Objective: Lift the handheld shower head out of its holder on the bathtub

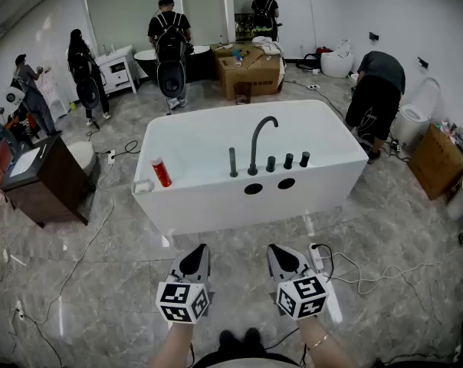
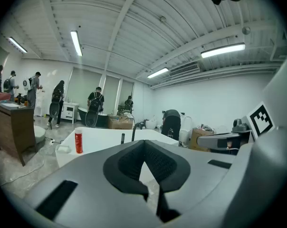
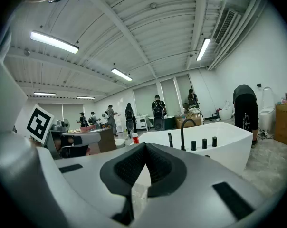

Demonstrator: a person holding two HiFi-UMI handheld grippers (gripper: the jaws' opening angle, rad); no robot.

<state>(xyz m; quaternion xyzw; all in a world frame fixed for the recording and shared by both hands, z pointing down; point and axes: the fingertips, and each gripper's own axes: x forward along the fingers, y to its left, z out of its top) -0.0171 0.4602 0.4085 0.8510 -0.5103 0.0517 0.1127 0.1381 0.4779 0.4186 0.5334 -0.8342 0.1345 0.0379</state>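
A: Where the head view looks down on glossy grey floor, what's there?
B: A white tub; the shower head stands upright on its near rim, left of the tap. The left gripper and right gripper hover well short.
A: Left gripper view?
B: Jaws together, empty; tub ahead, ribbed ceiling.
A: Right gripper view?
B: Same: pinched closed, nothing held; people beyond.
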